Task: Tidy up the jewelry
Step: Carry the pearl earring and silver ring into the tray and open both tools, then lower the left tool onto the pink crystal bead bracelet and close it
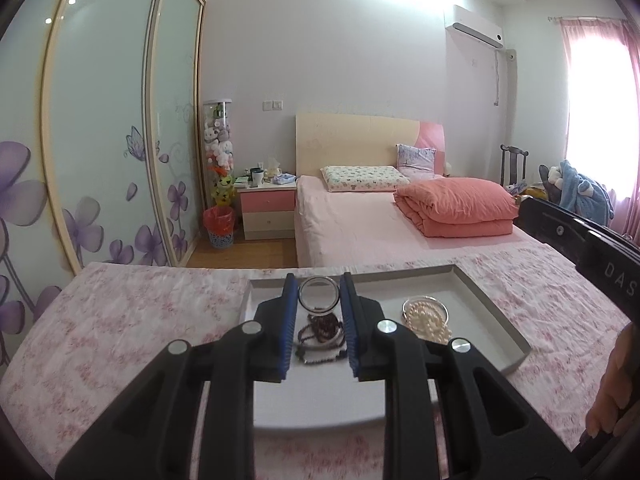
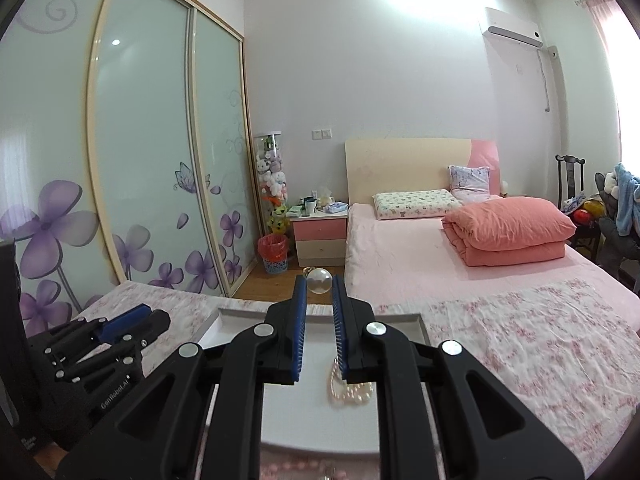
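A white tray (image 1: 496,304) lies on a floral cloth. In the left wrist view, my left gripper (image 1: 319,286) is shut on a silver bangle (image 1: 319,295), held upright over a pile of dark bead bracelets (image 1: 320,334). A pearl necklace with a bangle (image 1: 426,316) lies in the tray to the right. In the right wrist view, my right gripper (image 2: 319,286) holds a clear round bangle (image 2: 319,281) at its fingertips above the tray (image 2: 416,322). The pearl necklace (image 2: 350,390) lies below it. The left gripper's body (image 2: 100,344) shows at the left.
A pink bed (image 1: 380,224) with a folded quilt (image 1: 456,208) stands behind the tray. A nightstand (image 1: 268,208) and red bin (image 1: 218,226) stand beside sliding wardrobe doors (image 1: 100,140). A chair with clothes (image 1: 576,188) is at the right.
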`<state>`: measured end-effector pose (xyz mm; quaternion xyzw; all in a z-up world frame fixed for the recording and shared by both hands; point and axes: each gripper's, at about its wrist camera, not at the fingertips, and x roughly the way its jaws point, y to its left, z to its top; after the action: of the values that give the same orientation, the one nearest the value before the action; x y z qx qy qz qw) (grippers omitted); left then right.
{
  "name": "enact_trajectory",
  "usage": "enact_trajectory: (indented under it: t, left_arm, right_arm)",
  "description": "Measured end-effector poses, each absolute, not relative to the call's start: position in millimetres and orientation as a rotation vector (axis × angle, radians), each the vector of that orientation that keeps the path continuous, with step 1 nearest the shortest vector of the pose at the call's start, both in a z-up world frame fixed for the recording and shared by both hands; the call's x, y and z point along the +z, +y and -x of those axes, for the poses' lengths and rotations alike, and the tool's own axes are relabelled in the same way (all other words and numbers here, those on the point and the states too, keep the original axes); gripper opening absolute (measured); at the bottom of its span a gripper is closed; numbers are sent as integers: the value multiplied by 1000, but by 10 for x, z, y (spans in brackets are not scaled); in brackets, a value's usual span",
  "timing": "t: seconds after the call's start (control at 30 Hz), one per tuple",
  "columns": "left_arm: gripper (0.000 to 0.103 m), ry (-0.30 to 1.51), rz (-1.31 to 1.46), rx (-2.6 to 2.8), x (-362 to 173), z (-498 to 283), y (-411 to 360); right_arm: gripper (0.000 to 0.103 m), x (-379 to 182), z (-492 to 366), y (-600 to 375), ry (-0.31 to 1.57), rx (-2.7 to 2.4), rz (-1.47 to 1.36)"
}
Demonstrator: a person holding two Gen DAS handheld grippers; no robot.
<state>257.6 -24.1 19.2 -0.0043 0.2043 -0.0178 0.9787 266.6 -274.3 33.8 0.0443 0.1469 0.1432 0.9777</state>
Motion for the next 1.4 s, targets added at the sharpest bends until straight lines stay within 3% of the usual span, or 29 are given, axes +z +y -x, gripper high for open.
enact_trajectory:
  t: [0.47, 0.97, 1.13, 1.27, 1.4]
  left_arm:
    - [22, 505, 43, -65, -139, -3246, -221]
    - [22, 576, 61, -78, -388, -3452, -247]
    - [28, 591, 80, -74, -426, -3469, -200]
    - [32, 591, 92, -65, -406, -3440, -170]
    - [32, 594, 94, -56, -397, -3421, -146]
  right_arm:
    - [14, -79, -3376, -2636, 459, 273, -112]
    - [15, -293, -3646, -2566, 560, 282, -123]
    - [15, -327, -3654, -2560, 580, 285, -130]
    - [28, -334, -3641, -2593, 576, 280, -137]
    - [28, -333, -3632, -2612, 571, 276, -140]
